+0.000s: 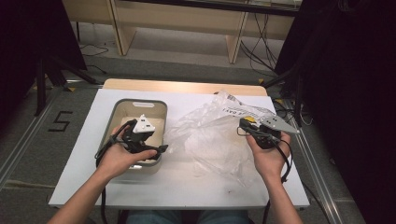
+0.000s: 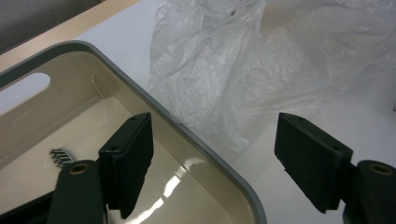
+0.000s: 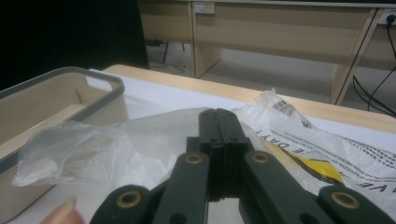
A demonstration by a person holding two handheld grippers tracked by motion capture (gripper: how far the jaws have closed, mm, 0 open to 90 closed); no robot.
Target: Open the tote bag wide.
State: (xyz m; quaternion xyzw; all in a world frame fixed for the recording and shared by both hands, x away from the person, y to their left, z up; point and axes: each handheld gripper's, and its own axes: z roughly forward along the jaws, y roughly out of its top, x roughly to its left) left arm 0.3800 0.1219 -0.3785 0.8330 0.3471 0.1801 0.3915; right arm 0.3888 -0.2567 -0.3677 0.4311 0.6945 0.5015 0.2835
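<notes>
A beige bin with a grey rim (image 1: 112, 116) stands left of centre on the white table. My left gripper (image 1: 158, 145) hovers at the bin's near right corner. It is open (image 2: 215, 126), with one jaw over the bin's inside and the other past the rim (image 2: 196, 135) on the bag's side. A small dark ribbed item (image 2: 61, 156) lies on the bin floor. A crumpled clear plastic bag (image 1: 210, 135) with printed text is spread to the right of the bin. My right gripper (image 1: 243, 124) sits at the bag's right edge, shut (image 3: 219, 114), with the plastic (image 3: 116, 144) lying just beyond its tips.
The white table (image 1: 187, 191) ends close to the person's body, and a wooden strip (image 1: 187, 86) runs along its far edge. Wooden desk legs (image 1: 236, 42) and floor cables (image 1: 261, 51) stand behind. Dark curtains flank both sides.
</notes>
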